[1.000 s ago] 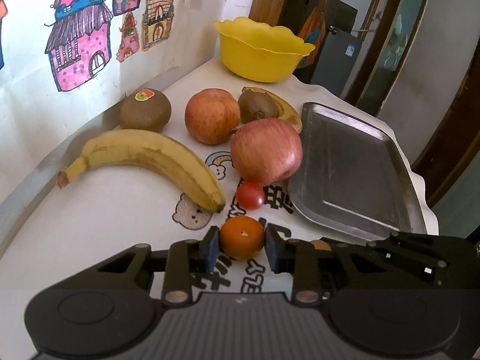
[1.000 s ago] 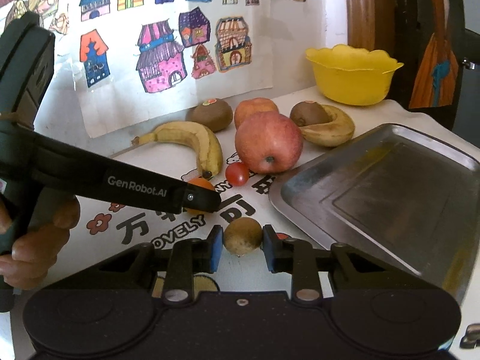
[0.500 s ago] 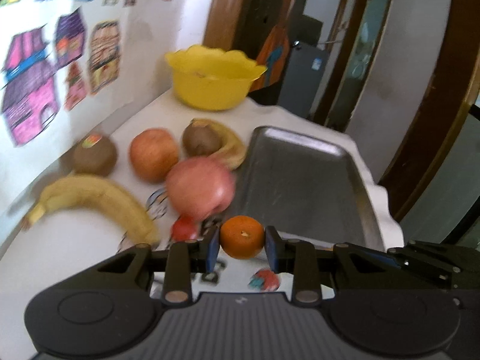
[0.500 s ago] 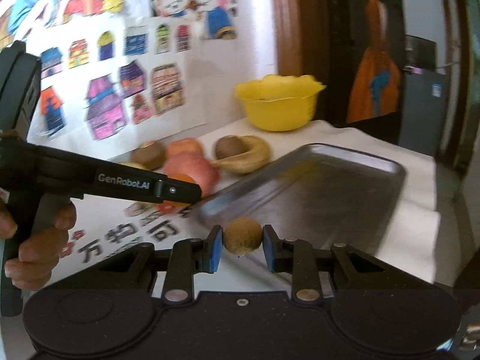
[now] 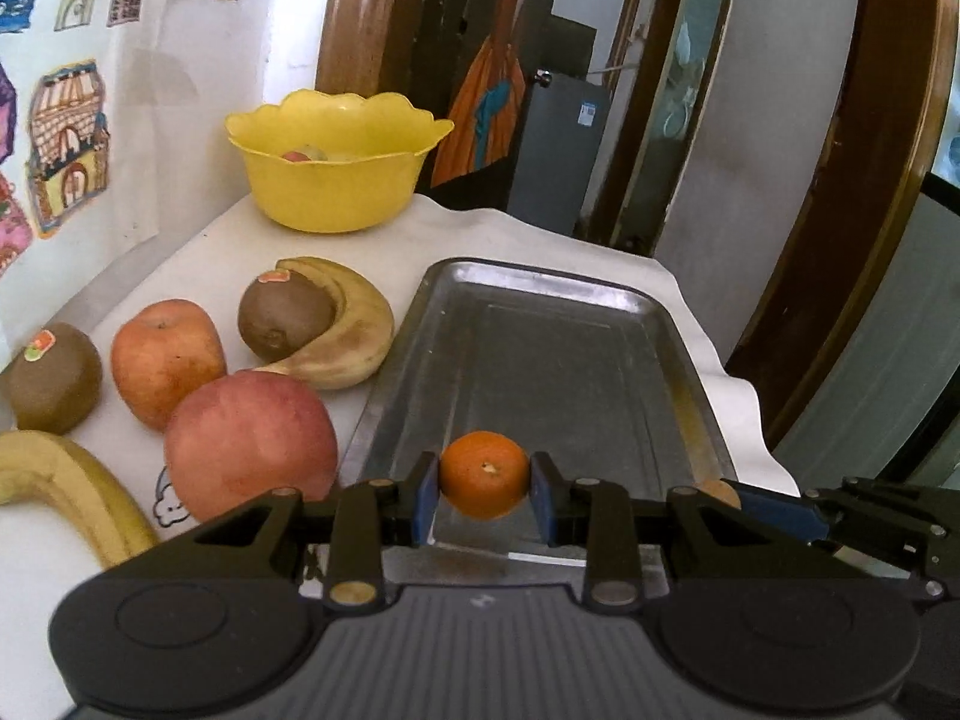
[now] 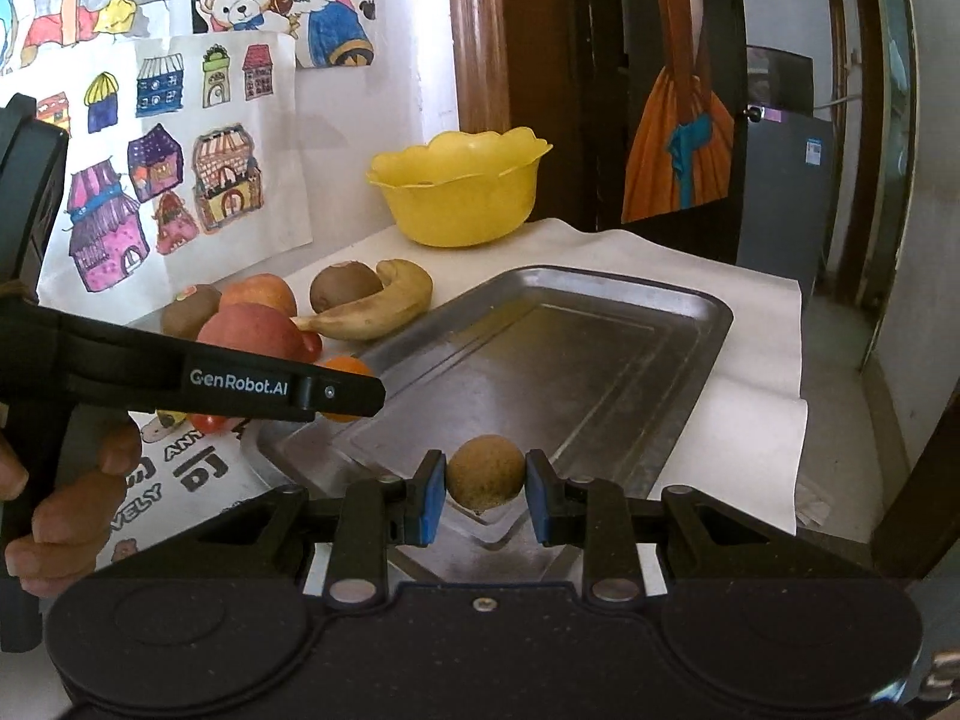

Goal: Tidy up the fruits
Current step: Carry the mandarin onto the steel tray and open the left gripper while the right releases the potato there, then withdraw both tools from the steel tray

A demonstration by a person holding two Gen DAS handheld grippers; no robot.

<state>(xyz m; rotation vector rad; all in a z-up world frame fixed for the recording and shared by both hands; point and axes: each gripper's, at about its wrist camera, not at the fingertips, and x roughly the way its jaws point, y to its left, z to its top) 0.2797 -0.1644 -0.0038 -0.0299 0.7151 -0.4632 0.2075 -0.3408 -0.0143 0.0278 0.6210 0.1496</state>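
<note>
— Left gripper [image 5: 485, 493] is squeezing a small orange [image 5: 485, 474] between its blue pads, and it's hanging just over the near end of the metal tray [image 5: 540, 348].

— And the right gripper [image 6: 486, 497] is clamping a round brownish fruit [image 6: 486, 471], hovering over the tray's near corner, not touching the metal as far as I can tell.

— Both are sitting side by side; from the right camera the left gripper is showing as a black bar with a person's hand [image 6: 66, 498] wrapping the handle.

— Beside the tray, on the white cloth [image 5: 210, 252], two apples are lying: the big red one [image 5: 249, 441] nearest, a paler one [image 5: 165, 357] behind it.

— A kiwi [image 5: 282, 318] is nestling in the curve of a browned banana [image 5: 348, 336], right against the tray's edge. Another kiwi [image 5: 51, 381] and a yellow banana [image 5: 78, 492] are sitting at the left.

— A yellow bowl [image 5: 336, 180] is standing at the far end, something round showing inside.
</note>
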